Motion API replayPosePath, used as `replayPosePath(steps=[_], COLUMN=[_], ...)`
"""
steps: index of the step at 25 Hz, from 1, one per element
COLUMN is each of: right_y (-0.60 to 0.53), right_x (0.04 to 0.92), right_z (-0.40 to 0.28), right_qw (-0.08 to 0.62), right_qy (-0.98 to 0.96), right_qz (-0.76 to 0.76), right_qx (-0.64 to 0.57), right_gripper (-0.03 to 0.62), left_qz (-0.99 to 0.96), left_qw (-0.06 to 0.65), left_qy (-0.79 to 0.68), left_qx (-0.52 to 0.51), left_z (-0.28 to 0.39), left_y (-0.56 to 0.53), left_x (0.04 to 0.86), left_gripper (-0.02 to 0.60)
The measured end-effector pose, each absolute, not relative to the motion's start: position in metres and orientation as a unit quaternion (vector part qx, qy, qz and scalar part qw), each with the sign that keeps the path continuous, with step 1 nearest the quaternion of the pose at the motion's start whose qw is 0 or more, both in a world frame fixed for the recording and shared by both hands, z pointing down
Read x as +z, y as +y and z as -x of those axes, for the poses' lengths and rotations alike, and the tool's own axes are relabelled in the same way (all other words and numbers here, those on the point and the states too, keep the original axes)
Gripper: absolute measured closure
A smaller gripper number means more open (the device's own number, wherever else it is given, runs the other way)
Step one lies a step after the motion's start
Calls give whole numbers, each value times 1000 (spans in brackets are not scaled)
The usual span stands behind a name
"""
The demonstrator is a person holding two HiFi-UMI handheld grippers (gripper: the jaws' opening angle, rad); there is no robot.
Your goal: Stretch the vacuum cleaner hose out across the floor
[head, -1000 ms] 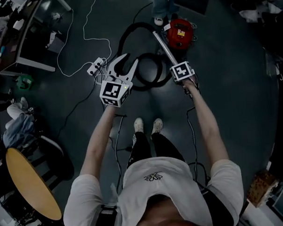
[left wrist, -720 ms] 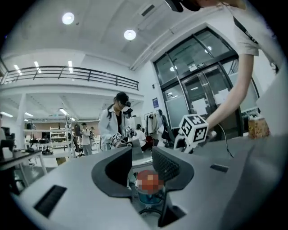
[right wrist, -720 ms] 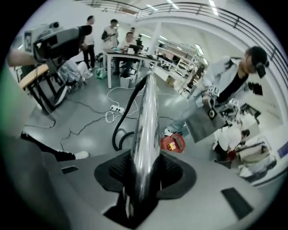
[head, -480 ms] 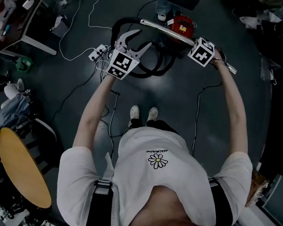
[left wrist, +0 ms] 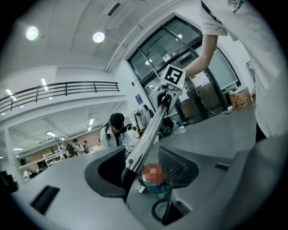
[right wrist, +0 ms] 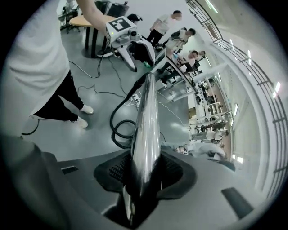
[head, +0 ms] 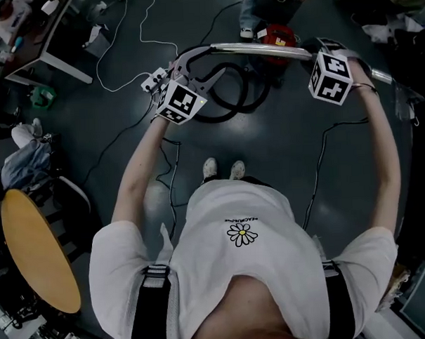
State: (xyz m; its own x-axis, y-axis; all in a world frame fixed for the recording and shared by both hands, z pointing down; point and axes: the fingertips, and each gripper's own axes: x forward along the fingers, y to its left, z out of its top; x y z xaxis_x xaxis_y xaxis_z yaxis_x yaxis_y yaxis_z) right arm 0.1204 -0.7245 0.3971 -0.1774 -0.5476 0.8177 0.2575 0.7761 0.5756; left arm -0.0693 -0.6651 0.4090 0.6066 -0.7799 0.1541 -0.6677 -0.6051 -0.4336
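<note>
The vacuum's shiny metal wand (head: 263,50) lies almost level in front of me. My right gripper (head: 325,55) is shut on it near its right end, and the tube runs out between the jaws (right wrist: 146,117). My left gripper (head: 202,64) is at the wand's other end, where the black hose (head: 231,105) joins. Its jaws have just been opening. The tube (left wrist: 150,130) passes between them with a gap on its right side. The hose is coiled on the floor (right wrist: 118,121) and leads to the red vacuum body (head: 278,36).
A white power strip (head: 152,80) with thin cables lies left of the coil. Someone's shoes (head: 248,30) stand by the vacuum. A round yellow table (head: 37,250) is at my left and a desk (head: 52,46) at the far left. Black cables trail past my feet (head: 223,168).
The right gripper has risen and swung right, tipping the wand from steep to almost level. The left gripper has moved up to the wand's hose end and its jaws stand wider.
</note>
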Motion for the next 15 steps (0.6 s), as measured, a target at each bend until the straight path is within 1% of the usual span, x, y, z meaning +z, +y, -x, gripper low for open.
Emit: replayPosePath(steps=[4, 7, 11, 15], right_y=[-712, -712, -703, -702], right_x=[367, 334, 310, 293], right_z=[-117, -100, -72, -56], right_qw=[627, 620, 615, 599], right_qy=[-685, -668, -643, -633], right_qz=[-71, -73, -57, -41], right_qx=[-363, -404, -453, -488], right_gripper=[430, 430, 430, 430], left_qz=[872, 875, 886, 889], left_qw=[156, 175, 191, 167], left_qy=[435, 419, 368, 314], left_qx=[-160, -169, -209, -287], left_z=[90, 104, 117, 121], left_y=[-666, -666, -644, -632], left_x=[389, 365, 354, 366], left_gripper=[371, 370, 370, 370])
